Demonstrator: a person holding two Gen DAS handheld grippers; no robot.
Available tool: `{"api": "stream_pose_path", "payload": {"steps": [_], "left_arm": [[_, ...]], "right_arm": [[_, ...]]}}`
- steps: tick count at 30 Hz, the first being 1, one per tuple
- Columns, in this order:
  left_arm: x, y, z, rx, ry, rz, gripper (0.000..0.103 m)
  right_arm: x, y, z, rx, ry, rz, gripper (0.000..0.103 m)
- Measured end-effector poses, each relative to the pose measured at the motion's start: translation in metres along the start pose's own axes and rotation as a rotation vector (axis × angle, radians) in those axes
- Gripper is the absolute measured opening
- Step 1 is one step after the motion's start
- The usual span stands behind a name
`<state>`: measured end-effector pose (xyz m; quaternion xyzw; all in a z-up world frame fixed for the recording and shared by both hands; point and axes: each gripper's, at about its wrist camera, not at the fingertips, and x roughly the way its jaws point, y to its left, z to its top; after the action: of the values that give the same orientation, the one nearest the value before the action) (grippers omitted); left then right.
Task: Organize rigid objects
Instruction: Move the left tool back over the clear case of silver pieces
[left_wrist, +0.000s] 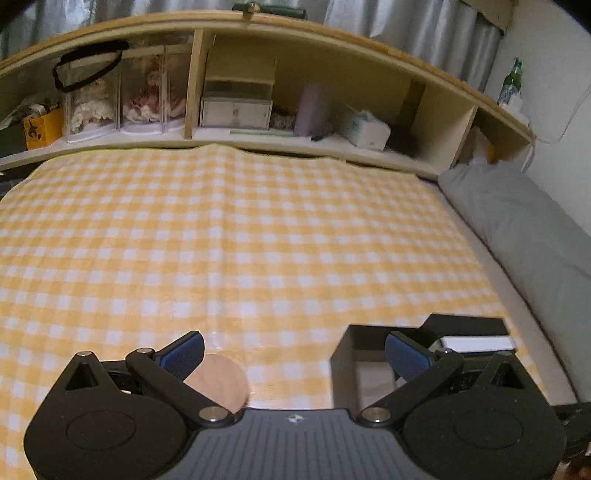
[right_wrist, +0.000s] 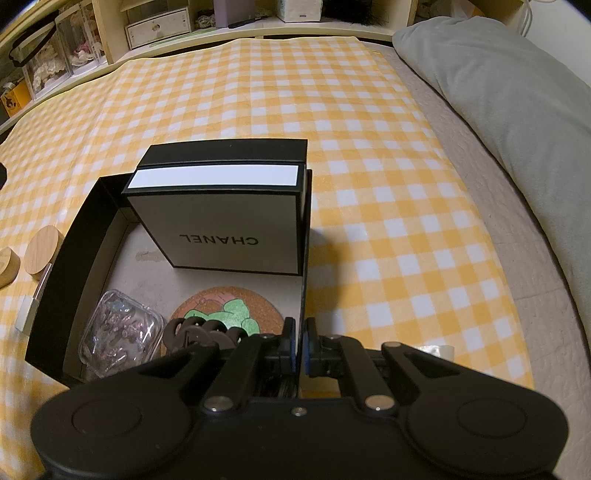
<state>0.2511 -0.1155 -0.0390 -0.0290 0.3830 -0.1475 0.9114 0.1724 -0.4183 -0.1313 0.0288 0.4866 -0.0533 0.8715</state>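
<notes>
Surface: bed under a yellow-and-white checked cloth (right_wrist: 332, 110); no desk here.
Container: open black storage box (right_wrist: 74, 229) on the cloth, near my edge of the bed.
Contents, far end: white Chanel box (right_wrist: 229, 221), tilted, leaning on the container's far wall.
Contents, near end: clear plastic case (right_wrist: 122, 332); dark hair claw clip (right_wrist: 203, 334) lying on a cork coaster with a green print (right_wrist: 229, 306).
Waiting outside: round wooden lid (left_wrist: 221, 380) on the cloth, just beside the container's left wall; a second wooden round (right_wrist: 7, 266) at the picture's edge; a small white item (right_wrist: 24, 312) by the container's left wall.
My left claw (left_wrist: 293, 356): spread wide, nothing between the pads, hovering over the cloth between the wooden lid and the container.
My right claw (right_wrist: 298, 347): clenched at the container's near right wall; the wall seems pinched between the pads, though I cannot be sure.
Stage, by my judgement: partly packed; the wooden pieces are likely next.
Risk one: the lid is flat and low, so pads may slip off its rim or snag the cloth and drag it.
Risk two: the leaning Chanel box may topple onto smaller items if the container is jolted.
Risk three: if my right claw lets the wall go, the light container may slide when nudged.
</notes>
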Motion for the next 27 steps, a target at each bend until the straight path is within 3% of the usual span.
{"api": "stream_pose_path", "payload": {"steps": [2, 5, 6, 10, 15, 22, 27], "left_arm": [[0.008, 0.006, -0.002, 0.015, 0.028, -0.015, 0.1], [0.016, 0.011, -0.009, 0.002, 0.094, -0.062, 0.086], [0.02, 0.013, -0.012, -0.024, 0.125, -0.094, 0.078], [0.034, 0.018, -0.022, -0.132, 0.255, -0.23, 0.065], [0.048, 0.023, -0.039, -0.177, 0.372, -0.249, 0.066], [0.051, 0.027, -0.045, -0.228, 0.382, -0.247, 0.072], [0.05, 0.039, -0.052, -0.319, 0.39, -0.273, 0.073]], "right_arm": [[0.0, -0.001, 0.0, 0.006, 0.001, 0.002, 0.004], [0.001, -0.001, 0.0, 0.017, 0.003, 0.003, 0.004], [0.001, -0.001, 0.0, 0.014, 0.001, -0.002, 0.003], [0.003, -0.004, -0.001, 0.028, 0.001, -0.017, 0.003], [0.004, -0.007, 0.0, 0.033, 0.001, -0.018, 0.003], [0.004, -0.007, -0.001, 0.034, 0.001, -0.015, 0.003], [0.005, -0.008, 0.0, 0.03, 0.002, -0.009, 0.003]]}}
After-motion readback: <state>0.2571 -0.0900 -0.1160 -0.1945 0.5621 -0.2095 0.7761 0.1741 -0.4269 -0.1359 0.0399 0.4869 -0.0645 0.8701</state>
